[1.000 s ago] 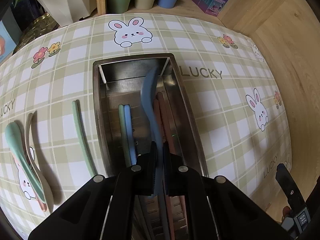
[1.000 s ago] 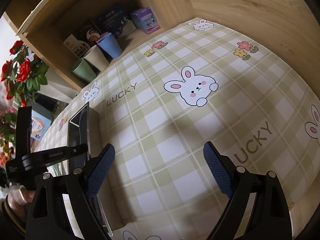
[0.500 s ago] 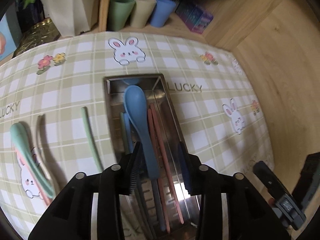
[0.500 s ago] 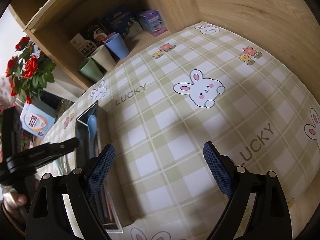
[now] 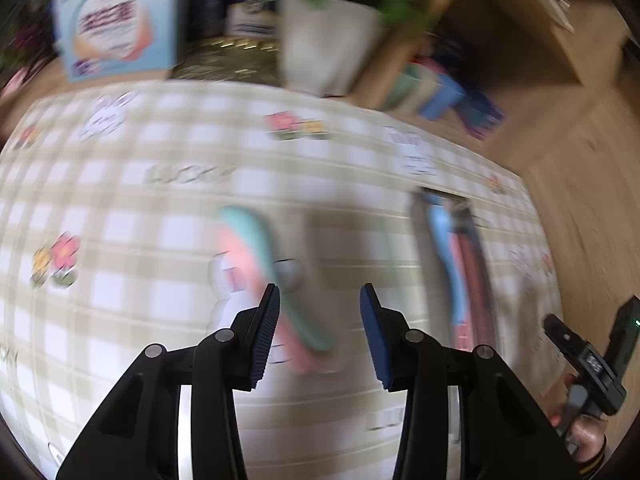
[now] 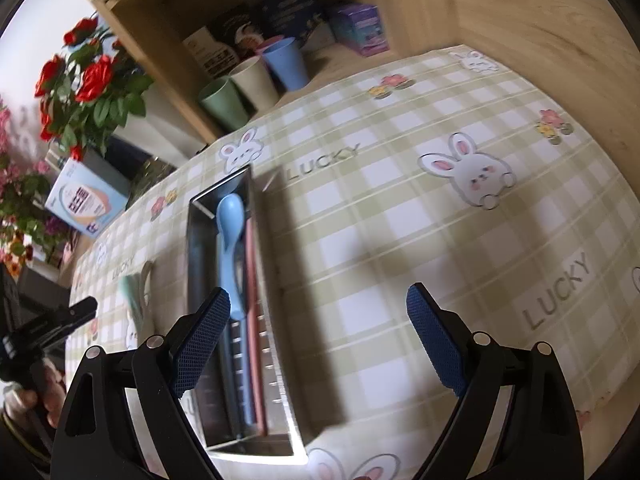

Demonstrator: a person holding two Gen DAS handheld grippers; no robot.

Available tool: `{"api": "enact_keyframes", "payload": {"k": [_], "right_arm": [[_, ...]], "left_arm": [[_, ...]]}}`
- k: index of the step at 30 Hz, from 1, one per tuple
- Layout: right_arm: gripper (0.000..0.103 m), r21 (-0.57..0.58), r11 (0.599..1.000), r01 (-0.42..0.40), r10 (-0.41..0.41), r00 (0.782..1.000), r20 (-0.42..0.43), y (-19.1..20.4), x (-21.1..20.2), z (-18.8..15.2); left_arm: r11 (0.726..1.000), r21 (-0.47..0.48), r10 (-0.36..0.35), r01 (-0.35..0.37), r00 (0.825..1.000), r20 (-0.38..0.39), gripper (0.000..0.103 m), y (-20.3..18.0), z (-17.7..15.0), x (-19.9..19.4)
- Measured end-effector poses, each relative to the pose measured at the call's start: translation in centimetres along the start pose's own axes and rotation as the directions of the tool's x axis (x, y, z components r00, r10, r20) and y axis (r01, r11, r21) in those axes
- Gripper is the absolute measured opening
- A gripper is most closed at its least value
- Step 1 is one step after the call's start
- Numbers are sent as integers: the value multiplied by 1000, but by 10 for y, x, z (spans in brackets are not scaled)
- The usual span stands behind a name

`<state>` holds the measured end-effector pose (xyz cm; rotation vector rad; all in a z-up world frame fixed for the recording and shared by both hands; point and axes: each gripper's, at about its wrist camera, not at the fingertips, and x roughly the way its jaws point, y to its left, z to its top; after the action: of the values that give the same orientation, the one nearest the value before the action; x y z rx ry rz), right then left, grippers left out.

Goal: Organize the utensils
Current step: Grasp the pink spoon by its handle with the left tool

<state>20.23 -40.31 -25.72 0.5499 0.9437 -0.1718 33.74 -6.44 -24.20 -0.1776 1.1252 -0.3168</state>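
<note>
My left gripper (image 5: 318, 320), jaws apart and empty, hovers over the teal spoon (image 5: 272, 268) and the pink one beneath it, both loose on the tablecloth (image 5: 120, 240) just ahead of its fingers. My right gripper (image 6: 318, 340), likewise spread and empty, faces the metal tray (image 6: 276, 344), where the blue spoon (image 6: 231, 240) and pink sticks already lie. By my judgement, sorting is partly done.
</note>
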Motion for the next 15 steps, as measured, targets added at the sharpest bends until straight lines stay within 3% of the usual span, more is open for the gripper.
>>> {"api": "enact_keyframes", "payload": {"k": [4,11,15], "right_arm": [[87,-8,1000,1,-1,999,-34,10,8,-3],[87,-25,1000,12,-13,998,-57,16,12,-5],[87,-26,1000,17,-19,998,-58,15,12,-3]], "left_arm": [[998,-53,33,-33,999,-10,40,25,-5,6],[994,-105,1,-3,1000,-28,20,30,-7,30],[993,-113,15,-19,999,-42,15,30,-8,42]]}}
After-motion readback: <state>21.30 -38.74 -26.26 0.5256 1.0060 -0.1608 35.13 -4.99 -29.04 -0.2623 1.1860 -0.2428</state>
